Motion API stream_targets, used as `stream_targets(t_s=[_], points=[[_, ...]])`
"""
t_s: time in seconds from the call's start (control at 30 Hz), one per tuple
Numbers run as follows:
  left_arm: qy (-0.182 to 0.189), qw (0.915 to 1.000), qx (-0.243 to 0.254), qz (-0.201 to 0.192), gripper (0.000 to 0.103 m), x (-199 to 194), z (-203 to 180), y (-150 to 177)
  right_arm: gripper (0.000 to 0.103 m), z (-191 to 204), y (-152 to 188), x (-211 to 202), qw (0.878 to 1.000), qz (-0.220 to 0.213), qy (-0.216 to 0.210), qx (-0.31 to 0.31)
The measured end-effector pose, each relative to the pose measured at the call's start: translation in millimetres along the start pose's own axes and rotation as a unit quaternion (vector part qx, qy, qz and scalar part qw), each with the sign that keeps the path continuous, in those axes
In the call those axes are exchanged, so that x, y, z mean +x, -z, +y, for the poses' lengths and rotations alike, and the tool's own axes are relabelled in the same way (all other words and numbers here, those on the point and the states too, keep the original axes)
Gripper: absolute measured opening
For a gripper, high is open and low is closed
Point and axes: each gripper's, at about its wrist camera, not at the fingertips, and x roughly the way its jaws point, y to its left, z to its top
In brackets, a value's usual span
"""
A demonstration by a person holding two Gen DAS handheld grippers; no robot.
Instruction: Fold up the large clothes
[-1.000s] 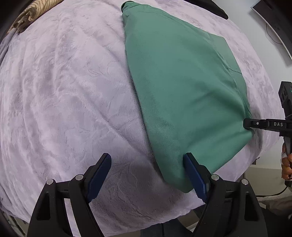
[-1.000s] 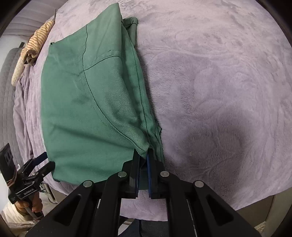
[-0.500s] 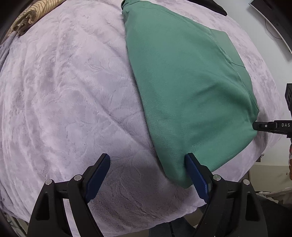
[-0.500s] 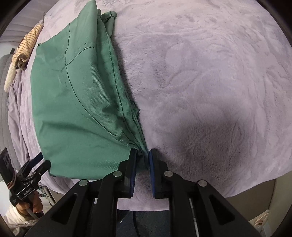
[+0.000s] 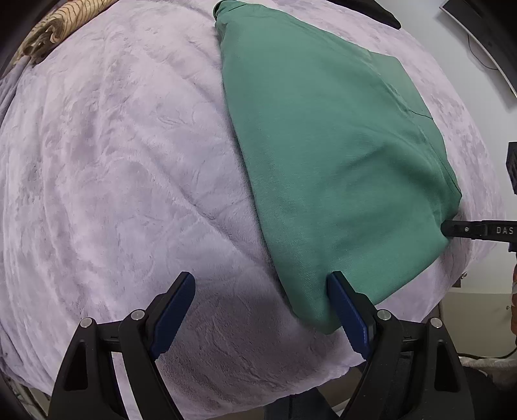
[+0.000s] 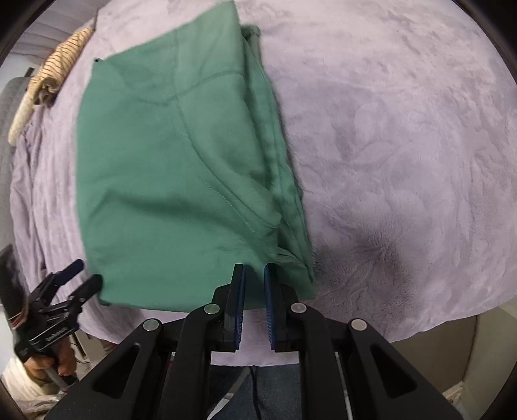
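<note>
A folded green garment [image 5: 332, 152] lies on the lilac plush bedcover [image 5: 113, 181]; it also shows in the right wrist view [image 6: 174, 181]. My left gripper [image 5: 261, 284] is wide open, its right finger beside the garment's near corner and nothing between the pads. My right gripper [image 6: 253, 274] hovers at the garment's near edge with its jaws a narrow gap apart and nothing clamped. From the left wrist view the right gripper's tip [image 5: 458, 227] touches the garment's right corner. The left gripper shows at lower left in the right wrist view [image 6: 77, 281].
A striped tan cloth [image 5: 51, 29] lies at the bed's far left corner, also in the right wrist view [image 6: 55, 68]. The bed's front edge [image 5: 290, 387] drops off just ahead of both grippers. A dark item [image 5: 381, 13] lies at the far side.
My right gripper has opened a little and let go of the garment's edge, then shifted so the garment sits more centred ahead of it. The left gripper stayed open and barely moved.
</note>
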Motion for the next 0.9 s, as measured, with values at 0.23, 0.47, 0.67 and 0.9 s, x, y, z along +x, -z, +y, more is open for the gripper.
stream_targets(t_s=[0.23,0.47,0.67,0.9], points=[[-0.018,0.9993,-0.031,0.007,0.085,-1.2,-6.2,-1.2,0.009,-21.5,-3.9,-3.8,1.0,0.025,-0.013,-0.008],[-0.042,0.9979,-0.048,0.01,0.085,-7.2,-10.8,0.8,0.013,-20.4,-0.7,-19.0,0.999,0.031,-0.028,-0.034],[-0.051,0.997,-0.055,0.017,0.085,-7.2,-18.3,-1.0,0.013,-16.4,-12.8,-27.5,0.998,0.025,-0.029,-0.043],[-0.05,0.9963,-0.063,0.03,0.085,-13.5,-16.6,-5.1,0.013,-22.7,-15.5,-36.8,0.999,0.014,-0.032,-0.034]])
